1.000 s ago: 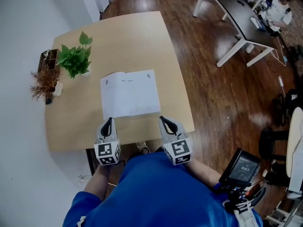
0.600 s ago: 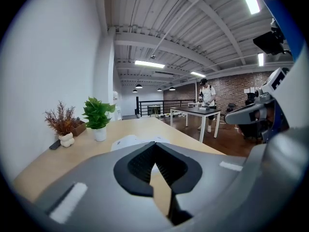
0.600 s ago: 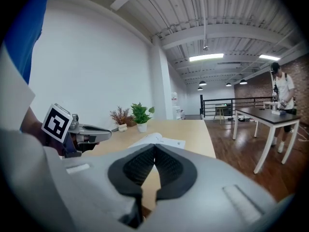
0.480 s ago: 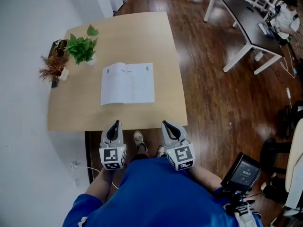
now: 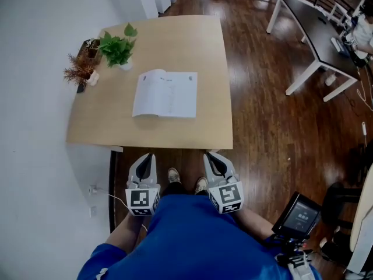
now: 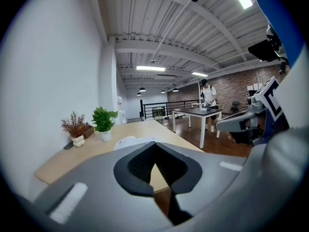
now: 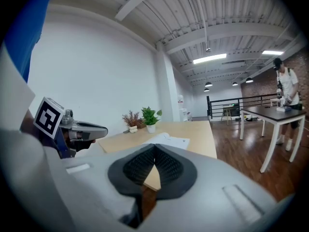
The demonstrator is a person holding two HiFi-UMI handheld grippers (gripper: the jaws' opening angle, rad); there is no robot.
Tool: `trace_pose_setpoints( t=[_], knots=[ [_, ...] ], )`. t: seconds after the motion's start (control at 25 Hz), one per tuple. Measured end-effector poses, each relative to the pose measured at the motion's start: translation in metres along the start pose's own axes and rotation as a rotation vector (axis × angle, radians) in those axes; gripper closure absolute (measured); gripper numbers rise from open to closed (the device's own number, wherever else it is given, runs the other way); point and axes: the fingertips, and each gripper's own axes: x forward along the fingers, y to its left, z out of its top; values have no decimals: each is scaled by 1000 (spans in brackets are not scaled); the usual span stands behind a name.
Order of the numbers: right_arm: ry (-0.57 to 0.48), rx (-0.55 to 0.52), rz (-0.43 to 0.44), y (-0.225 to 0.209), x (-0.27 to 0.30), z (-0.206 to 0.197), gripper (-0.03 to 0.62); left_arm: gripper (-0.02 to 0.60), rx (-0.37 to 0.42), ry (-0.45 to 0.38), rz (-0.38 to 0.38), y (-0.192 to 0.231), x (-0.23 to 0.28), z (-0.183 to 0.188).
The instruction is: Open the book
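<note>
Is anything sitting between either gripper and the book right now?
Nothing visible. Only bare table separates the left gripper and right gripper from the book; the two potted plants stand off to its left.

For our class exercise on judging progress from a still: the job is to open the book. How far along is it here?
Done, apparently: the book lies open on the table, white pages up. In hand: nothing; the left gripper and right gripper hang short of the table's near edge, fingers shut and empty. Left: seemingly nothing.
</note>
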Motion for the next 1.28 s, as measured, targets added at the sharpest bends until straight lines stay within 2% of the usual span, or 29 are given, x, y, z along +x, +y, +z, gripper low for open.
trace_pose_setpoints(
  t=[0.32, 0.72, 0.92, 1.28],
  knots=[
    [-4, -17, -39, 13, -17, 2, 591, 575, -19, -15, -55, -6, -8, 2],
    [-1, -7, -99, 28, -7, 12, 591, 575, -31, -39, -151, -3, -3, 2],
    [4, -15, -122, 27, 3, 14, 591, 575, -14, -41, -193, -4, 7, 3],
    [4, -28, -127, 25, 9, 17, 591, 575, -12, -42, -216, -8, 13, 4]
  ],
)
